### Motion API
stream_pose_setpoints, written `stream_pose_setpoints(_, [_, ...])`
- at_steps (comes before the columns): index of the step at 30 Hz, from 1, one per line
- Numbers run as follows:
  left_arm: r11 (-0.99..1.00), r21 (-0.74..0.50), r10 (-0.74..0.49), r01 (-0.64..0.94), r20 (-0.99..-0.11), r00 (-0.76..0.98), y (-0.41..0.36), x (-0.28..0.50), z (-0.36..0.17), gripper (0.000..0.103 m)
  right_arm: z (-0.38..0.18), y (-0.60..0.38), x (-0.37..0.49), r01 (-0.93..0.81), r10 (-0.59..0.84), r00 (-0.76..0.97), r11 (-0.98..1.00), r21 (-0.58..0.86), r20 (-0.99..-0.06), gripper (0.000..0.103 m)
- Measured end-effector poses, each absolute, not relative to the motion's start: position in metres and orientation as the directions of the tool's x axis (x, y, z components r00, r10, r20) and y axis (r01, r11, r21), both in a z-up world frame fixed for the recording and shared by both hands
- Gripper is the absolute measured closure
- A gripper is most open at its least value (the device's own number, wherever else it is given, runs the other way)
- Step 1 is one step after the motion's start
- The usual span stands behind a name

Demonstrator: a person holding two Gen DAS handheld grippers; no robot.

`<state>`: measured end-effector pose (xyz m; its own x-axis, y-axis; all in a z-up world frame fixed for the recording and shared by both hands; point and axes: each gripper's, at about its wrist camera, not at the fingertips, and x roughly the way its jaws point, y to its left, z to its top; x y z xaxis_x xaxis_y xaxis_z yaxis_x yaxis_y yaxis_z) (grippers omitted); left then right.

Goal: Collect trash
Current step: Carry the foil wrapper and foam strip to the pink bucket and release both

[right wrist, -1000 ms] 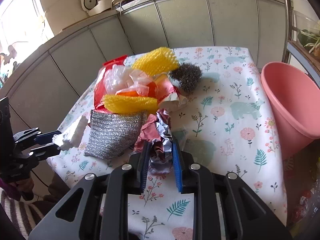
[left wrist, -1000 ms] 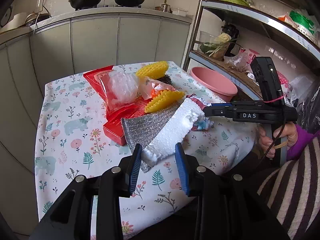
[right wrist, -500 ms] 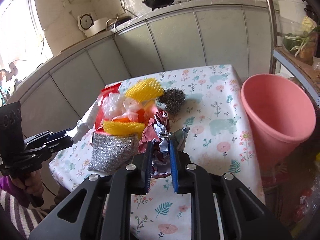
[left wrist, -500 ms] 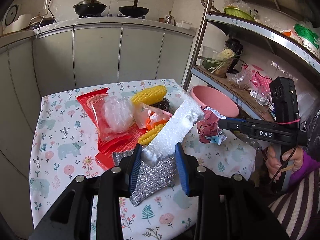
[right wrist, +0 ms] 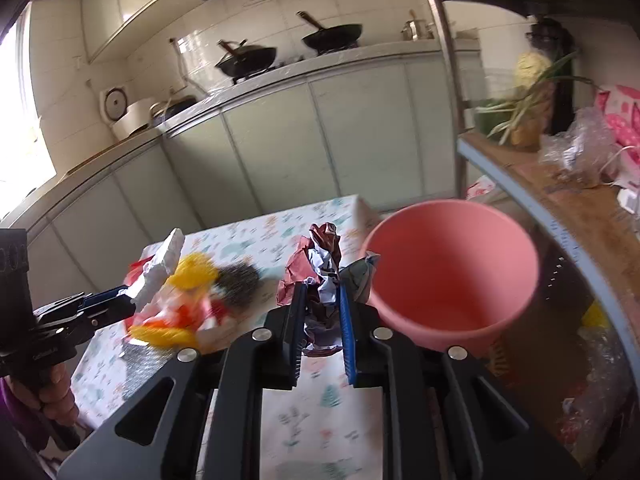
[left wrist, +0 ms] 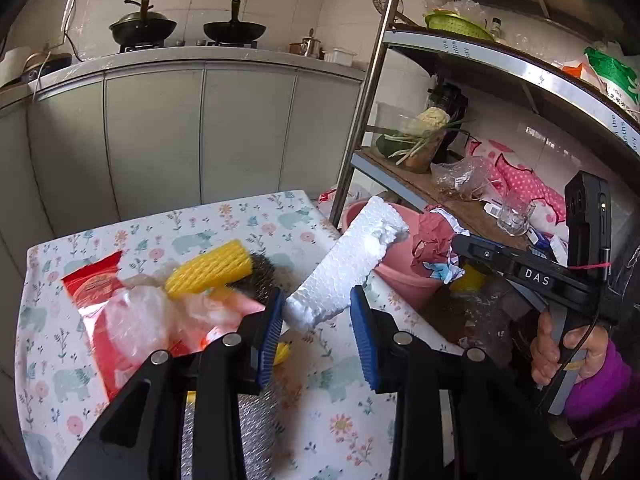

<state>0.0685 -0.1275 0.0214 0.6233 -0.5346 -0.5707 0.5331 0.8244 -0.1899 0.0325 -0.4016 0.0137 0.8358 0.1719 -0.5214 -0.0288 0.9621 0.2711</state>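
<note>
Left gripper (left wrist: 318, 332): blue-padded fingers (left wrist: 269, 332) are clamping the near end of a white foam block (left wrist: 347, 268). The block is slanting up and away from the fingers, its far end reaching in front of the rim of the pink bucket (left wrist: 394, 270).

Right gripper (right wrist: 323, 324): fingers (right wrist: 346, 332) are pinching a crumpled wad of dark red and white paper (right wrist: 320, 272). The wad is being held in the air just left of the bucket's mouth and is sticking up above the fingertips.

Pink bucket: landmark item, standing just off the far right corner of the desk (left wrist: 224, 220), beside the steel shelf post (left wrist: 370, 92). In the right wrist view its inside wall is showing bare.

Remaining trash, all lying on the desk to the left of the bucket:
- yellow foam net sleeve (left wrist: 210, 268), nearest the bucket apart from the scrubber;
- dark wire scrubber (left wrist: 264, 276), touching the sleeve's right end;
- clear plastic bags (left wrist: 160, 316) and a red wrapper (left wrist: 94, 284), farther left;
- silver mesh cloth (left wrist: 248, 436), showing between the left gripper's arms on the near side.

Desk covering: white cloth printed with flowers and bears.

Shelf to the right of the bucket: carrying vegetables (left wrist: 416, 136), a plastic bag and a glass (left wrist: 514, 216).
</note>
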Motion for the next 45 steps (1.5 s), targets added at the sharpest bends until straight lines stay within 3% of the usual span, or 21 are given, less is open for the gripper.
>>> stream_pose_setpoints(13, [0.785,-0.197,-0.571,0.587,-0.598,0.562,-0.241,0.121,0.012,0.069,0.001,-0.457,0.055,0.124,0.01,0.862,0.965,0.232,-0.507,0.086])
stream_pose_setpoints(22, [0.808,-0.129,-0.495,0.575,-0.679,0.542,-0.299,0.154,-0.021,0.069,-0.03,-0.482,0.07,0.188,-0.031,0.832,0.955,0.228,-0.554,0.086])
stream_pose_setpoints(34, [0.804,-0.099,-0.446,0.587,-0.753,0.484,-0.342,0.179,-0.055,0.069,-0.063,-0.49,0.093,0.223,-0.043,0.787,0.95,0.218,-0.616,0.086])
stream_pose_setpoints(45, [0.804,-0.094,-0.439,0.587,-0.759,0.48,-0.35,0.184,-0.067,0.064,-0.078,-0.493,0.102,0.24,-0.036,0.753,0.945,0.223,-0.657,0.085])
